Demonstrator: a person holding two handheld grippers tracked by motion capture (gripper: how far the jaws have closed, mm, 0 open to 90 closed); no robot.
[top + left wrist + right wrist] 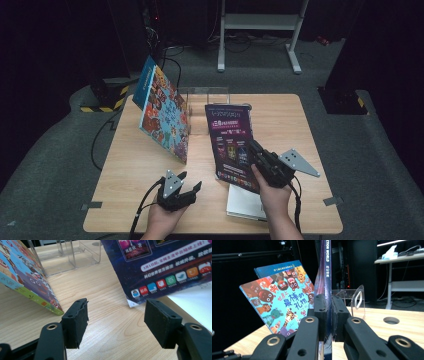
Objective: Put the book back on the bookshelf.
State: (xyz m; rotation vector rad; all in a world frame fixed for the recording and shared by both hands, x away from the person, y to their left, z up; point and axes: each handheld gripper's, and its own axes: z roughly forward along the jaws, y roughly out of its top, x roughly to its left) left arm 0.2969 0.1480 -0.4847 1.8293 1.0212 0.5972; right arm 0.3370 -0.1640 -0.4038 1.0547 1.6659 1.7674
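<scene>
My right gripper (256,152) is clamped on the purple magazine (231,137), tilted up just right of the clear stand (202,100). My left gripper (184,186) rests released on the counter (130,170). I'd keep the spine vertical and steer it into the stand's slot beside the leaning picture book (162,112).

We look down from above table (150,165); gripper views sit low, close, sharing purple magazine (231,140) and cartoon book (165,120).
</scene>
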